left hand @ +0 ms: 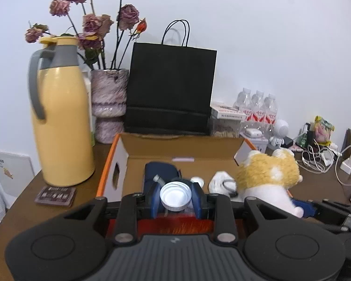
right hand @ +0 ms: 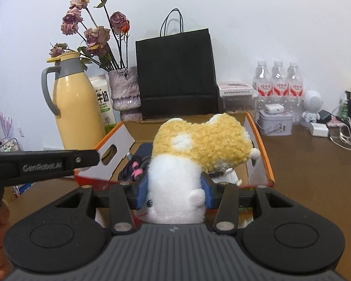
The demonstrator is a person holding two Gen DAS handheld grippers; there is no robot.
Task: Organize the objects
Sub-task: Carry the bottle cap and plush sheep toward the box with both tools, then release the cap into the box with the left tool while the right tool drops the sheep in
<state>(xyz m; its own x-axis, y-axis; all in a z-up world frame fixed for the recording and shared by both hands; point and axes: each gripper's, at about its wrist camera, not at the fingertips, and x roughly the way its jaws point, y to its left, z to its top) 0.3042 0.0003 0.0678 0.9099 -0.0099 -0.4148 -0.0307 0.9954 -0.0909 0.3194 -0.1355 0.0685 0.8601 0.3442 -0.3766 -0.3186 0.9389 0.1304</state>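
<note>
An open cardboard box [left hand: 182, 151] with orange edges stands on the brown table, also in the right wrist view [right hand: 257, 128]. My left gripper [left hand: 176, 197] is shut on a white bottle cap [left hand: 175, 195] and holds it over the box's near side. My right gripper [right hand: 174, 193] is shut on a yellow and white plush toy [right hand: 199, 145], held upside down over the box's near right part; the toy also shows in the left wrist view [left hand: 266, 178]. Inside the box lie a dark blue pouch [left hand: 160, 171] and a white item [left hand: 221, 181].
A yellow thermos [left hand: 60, 121], a vase of dried roses [left hand: 107, 98] and a black paper bag [left hand: 170, 91] stand behind the box. Water bottles [right hand: 278, 82], a tin [right hand: 275, 121], a white robot figure [right hand: 312, 107] and chargers with cables [left hand: 316, 159] fill the right. A brown card [left hand: 56, 195] lies left.
</note>
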